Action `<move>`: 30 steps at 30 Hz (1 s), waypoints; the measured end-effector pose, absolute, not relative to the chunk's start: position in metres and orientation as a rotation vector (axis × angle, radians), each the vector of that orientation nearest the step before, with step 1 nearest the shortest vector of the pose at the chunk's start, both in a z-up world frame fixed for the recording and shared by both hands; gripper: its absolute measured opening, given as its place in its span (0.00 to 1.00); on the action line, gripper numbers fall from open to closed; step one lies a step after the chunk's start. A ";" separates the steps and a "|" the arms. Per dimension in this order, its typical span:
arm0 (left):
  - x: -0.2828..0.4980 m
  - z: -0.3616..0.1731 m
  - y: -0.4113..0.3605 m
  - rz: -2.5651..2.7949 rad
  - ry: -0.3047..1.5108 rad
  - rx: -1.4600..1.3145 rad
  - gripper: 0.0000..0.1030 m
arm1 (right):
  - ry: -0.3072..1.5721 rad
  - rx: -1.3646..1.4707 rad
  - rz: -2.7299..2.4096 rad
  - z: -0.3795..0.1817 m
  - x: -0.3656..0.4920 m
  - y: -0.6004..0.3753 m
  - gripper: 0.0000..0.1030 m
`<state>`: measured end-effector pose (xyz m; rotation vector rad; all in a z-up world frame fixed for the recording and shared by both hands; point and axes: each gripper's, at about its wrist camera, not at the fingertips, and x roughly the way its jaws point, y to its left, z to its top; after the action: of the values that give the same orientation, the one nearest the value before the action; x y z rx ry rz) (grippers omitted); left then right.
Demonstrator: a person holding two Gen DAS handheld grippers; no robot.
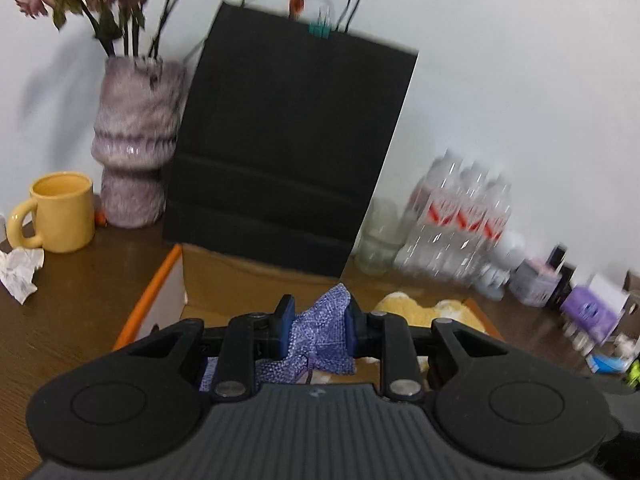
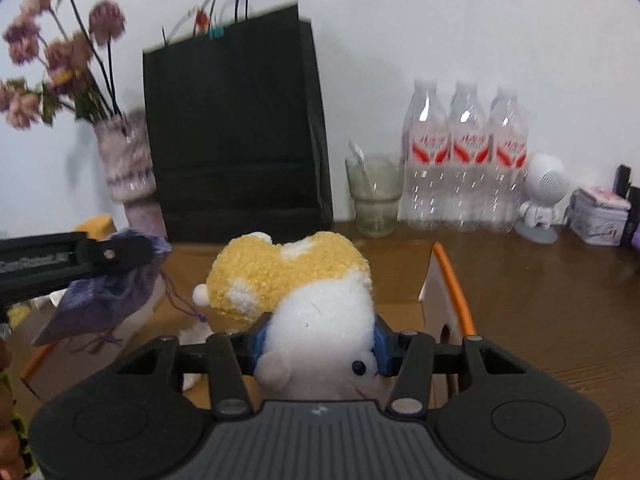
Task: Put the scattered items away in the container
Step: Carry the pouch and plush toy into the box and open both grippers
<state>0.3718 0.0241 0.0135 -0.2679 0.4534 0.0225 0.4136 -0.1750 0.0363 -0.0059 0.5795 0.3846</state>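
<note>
My left tongs (image 1: 318,326) are clamped on a purple drawstring pouch (image 1: 324,340), which hangs from the blue pads above the open cardboard box (image 1: 240,276) with the orange edge. In the right wrist view the same pouch (image 2: 108,292) shows at the left, held over the box's left part.

My right tongs (image 2: 318,346) grip a yellow-and-white plush toy (image 2: 304,300) by its white head; the toy's yellow body rises ahead of the pads, over the box (image 2: 436,280).

The box sits on the brown worktop (image 2: 540,292), directly in front of a black paper bag (image 1: 288,140). To the bag's left stand a vase of dried flowers (image 1: 134,140) and a yellow mug (image 1: 60,212), with crumpled paper (image 1: 20,272) near the mug. To the bag's right stand a glass (image 2: 374,196), three water bottles (image 2: 464,160) and a small white figurine (image 2: 542,196).
</note>
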 end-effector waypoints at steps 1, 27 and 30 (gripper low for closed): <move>0.373 0.010 0.024 0.029 0.465 -0.256 0.25 | 0.591 -0.014 0.387 0.032 0.416 -0.174 0.46; 0.362 0.017 0.004 0.066 0.481 -0.124 1.00 | 0.668 -0.097 0.358 0.025 0.416 -0.169 1.00; 0.360 0.020 0.007 0.066 0.484 -0.146 1.00 | 0.677 -0.109 0.364 0.026 0.415 -0.168 1.00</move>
<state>0.3596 0.0072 0.0203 -0.1459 0.4841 0.0664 0.4147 -0.1680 0.0263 -0.1092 0.6772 0.3639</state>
